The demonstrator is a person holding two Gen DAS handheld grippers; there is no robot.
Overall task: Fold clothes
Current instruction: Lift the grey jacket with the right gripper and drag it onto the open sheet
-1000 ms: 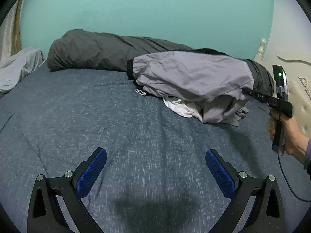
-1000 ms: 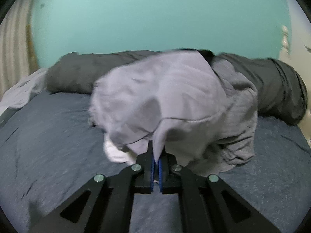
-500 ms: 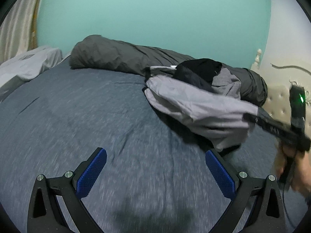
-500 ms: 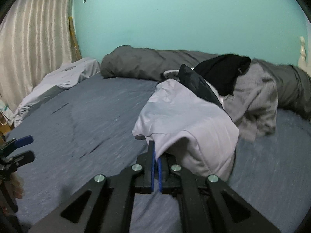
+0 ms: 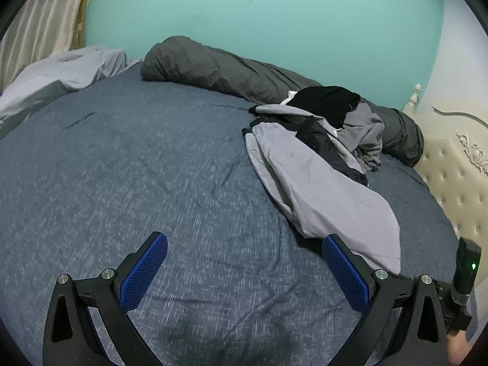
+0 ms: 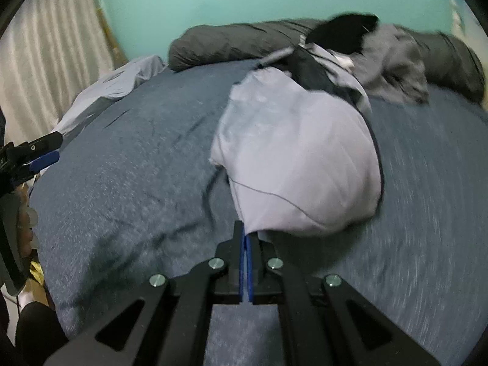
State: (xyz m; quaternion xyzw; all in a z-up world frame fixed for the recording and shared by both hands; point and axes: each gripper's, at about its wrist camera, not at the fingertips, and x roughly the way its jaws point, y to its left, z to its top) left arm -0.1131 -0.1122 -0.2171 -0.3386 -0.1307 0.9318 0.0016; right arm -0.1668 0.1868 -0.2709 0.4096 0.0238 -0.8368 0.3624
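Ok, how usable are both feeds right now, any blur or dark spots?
Right wrist view: motion-smeared, worst on the bedsheet at right and the clothes pile; light grey garment bright. Left wrist view: mostly sharp, sheet streaky, shadow by the left gripper; both fisheye-curved.

Our right gripper (image 6: pixel 246 244) pinches the hem of a pale grey fabric garment (image 6: pixel 300 164), which stretches across the blue-grey heathered bedspread (image 6: pixel 137 177) from a rumpled clothes pile (image 6: pixel 381 58).

Wall (image 5: pixel 259 15): plain teal.
Bed (image 5: pixel 137 167): blue-grey flecked sheet.
Headboard (image 5: pixel 451 177): cream, tufted.
Curtain (image 6: pixel 52 61): pale, pleated.
Duvet (image 5: pixel 213 67): dark grey, rolled.
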